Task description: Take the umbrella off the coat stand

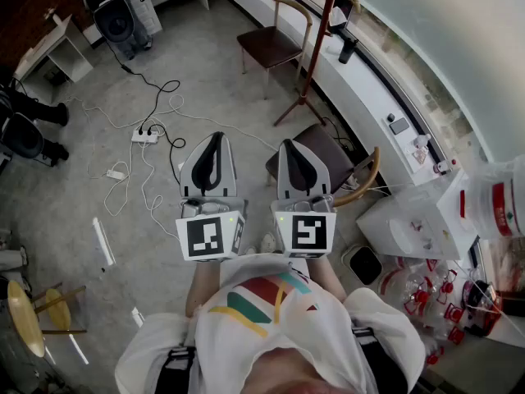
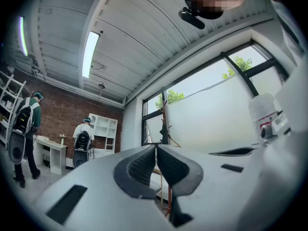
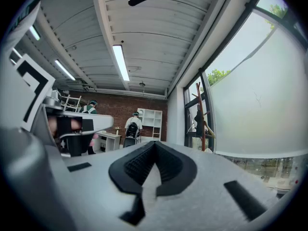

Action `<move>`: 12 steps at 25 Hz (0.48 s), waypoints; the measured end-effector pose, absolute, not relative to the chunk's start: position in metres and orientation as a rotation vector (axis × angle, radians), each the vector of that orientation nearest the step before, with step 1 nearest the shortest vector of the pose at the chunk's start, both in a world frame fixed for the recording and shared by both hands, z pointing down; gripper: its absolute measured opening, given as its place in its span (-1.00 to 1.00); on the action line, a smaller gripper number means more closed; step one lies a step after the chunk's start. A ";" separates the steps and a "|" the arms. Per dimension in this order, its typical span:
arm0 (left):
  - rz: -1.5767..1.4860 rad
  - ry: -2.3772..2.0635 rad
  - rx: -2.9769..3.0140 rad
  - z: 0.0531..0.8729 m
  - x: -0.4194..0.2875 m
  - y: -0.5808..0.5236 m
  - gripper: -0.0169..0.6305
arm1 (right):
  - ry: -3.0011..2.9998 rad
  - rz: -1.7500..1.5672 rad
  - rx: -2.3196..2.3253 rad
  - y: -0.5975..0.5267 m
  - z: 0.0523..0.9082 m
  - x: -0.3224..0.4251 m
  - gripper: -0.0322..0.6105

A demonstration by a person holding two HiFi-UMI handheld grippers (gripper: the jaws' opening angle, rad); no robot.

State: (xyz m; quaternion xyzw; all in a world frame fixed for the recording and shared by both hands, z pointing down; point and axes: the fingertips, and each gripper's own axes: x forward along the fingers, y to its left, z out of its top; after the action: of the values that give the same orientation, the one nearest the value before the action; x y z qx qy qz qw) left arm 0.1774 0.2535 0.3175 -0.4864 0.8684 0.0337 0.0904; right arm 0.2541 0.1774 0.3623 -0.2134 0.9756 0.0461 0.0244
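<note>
The coat stand [image 1: 315, 49] is a reddish-brown pole on splayed legs, far ahead by the white window counter. A small black folded umbrella [image 1: 349, 49] hangs beside it. Both show far off in the left gripper view as coat stand [image 2: 164, 121] with dark umbrella [image 2: 165, 131], and in the right gripper view as coat stand [image 3: 198, 114] with umbrella [image 3: 197, 123]. My left gripper [image 1: 215, 136] and right gripper [image 1: 294, 144] are held side by side in front of my chest, well short of the stand. The left gripper [image 2: 156, 147] and right gripper [image 3: 155, 143] are both shut with nothing between the pads.
A wooden chair [image 1: 271, 44] stands left of the stand, and another chair [image 1: 329, 159] is just ahead of my right gripper. A power strip with cables [image 1: 145, 136] lies on the floor. The white counter [image 1: 362, 98] runs along the window. Two people [image 2: 26, 124] stand by the brick wall.
</note>
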 end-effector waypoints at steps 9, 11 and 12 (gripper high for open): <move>0.058 2.574 -1.446 0.326 0.174 0.230 -0.91 | 3.013 0.149 -0.616 0.155 0.374 0.239 -0.90; 0.055 2.577 -1.443 0.328 0.172 0.229 -0.91 | 3.006 0.137 -0.598 0.154 0.374 0.235 -0.90; 0.056 2.585 -1.437 0.329 0.168 0.228 -0.91 | 3.000 0.126 -0.586 0.154 0.373 0.232 -0.90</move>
State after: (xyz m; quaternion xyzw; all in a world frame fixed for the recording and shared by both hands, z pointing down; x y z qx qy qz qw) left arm 0.1680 0.2283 0.3286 -0.4837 0.8702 0.0190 0.0919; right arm 0.2325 0.1536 0.3727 -0.1914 0.9798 0.0412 0.0410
